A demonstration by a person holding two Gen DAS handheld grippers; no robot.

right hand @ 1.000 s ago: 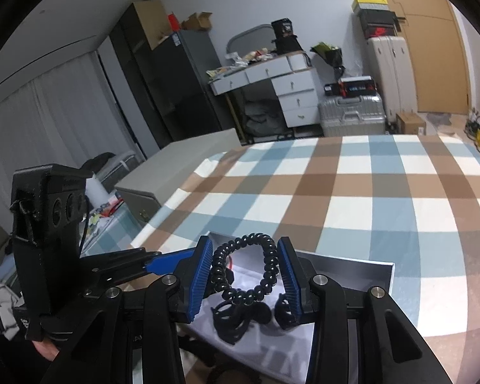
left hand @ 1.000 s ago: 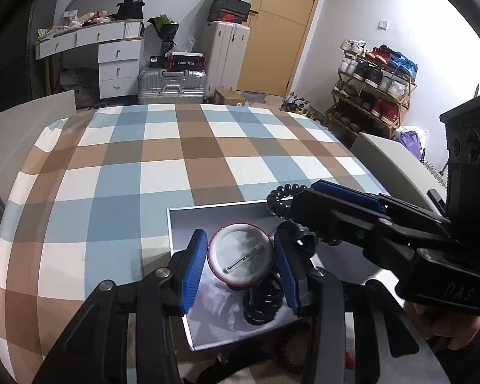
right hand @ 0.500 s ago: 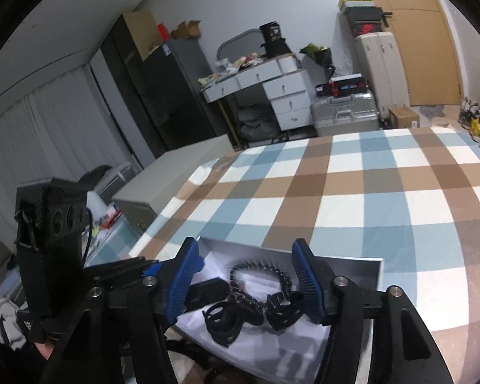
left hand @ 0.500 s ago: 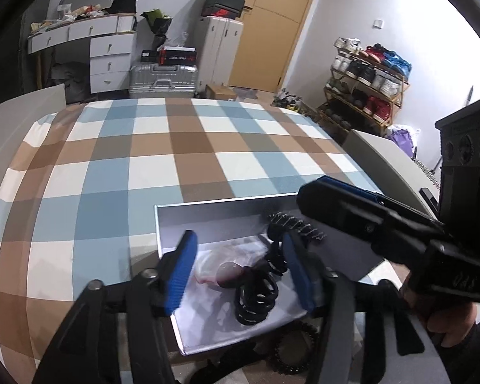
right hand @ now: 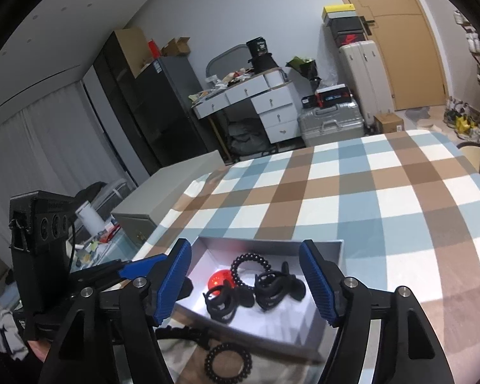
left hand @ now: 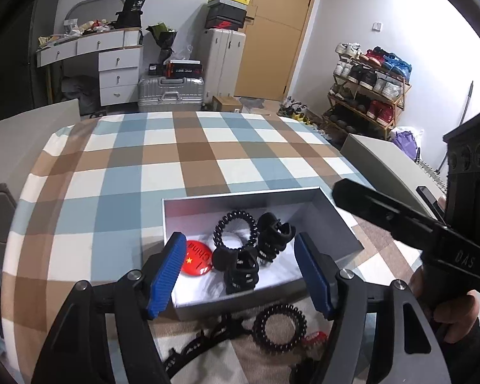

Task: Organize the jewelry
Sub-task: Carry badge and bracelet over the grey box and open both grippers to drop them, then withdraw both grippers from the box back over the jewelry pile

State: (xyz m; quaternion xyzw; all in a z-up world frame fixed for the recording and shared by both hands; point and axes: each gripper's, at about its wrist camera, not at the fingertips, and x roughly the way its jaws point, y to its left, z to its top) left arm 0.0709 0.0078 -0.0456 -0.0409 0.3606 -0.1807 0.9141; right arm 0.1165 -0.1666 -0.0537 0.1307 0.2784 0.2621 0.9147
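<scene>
A shallow grey box (left hand: pixel 179 211) (right hand: pixel 323 246) sits on the checked tablecloth. Inside lie a red round badge (left hand: pixel 196 257) (right hand: pixel 219 279), a black spiral hair tie (left hand: pixel 235 230) (right hand: pixel 249 260) and two black hair claws (left hand: pixel 273 233) (right hand: pixel 272 289). My left gripper (left hand: pixel 240 275) is open and empty, just in front of the box's near wall. My right gripper (right hand: pixel 248 284) is open and empty, above the box; it also shows in the left wrist view (left hand: pixel 409 224) at the right. Another black spiral hair tie (left hand: pixel 280 324) (right hand: pixel 228 363) lies on the cloth in front of the box.
More black hair pieces (left hand: pixel 208 342) and a red item (left hand: pixel 315 337) lie on the cloth near the front edge. A grey chair back (left hand: pixel 380 163) stands at the table's right, another (right hand: pixel 166 192) at its left. The room behind holds a desk, suitcases and a shoe rack.
Both grippers opened and drew back from the box. The right let its spiral hair tie drop into the box; the left let go of the badge, which now lies red side up.
</scene>
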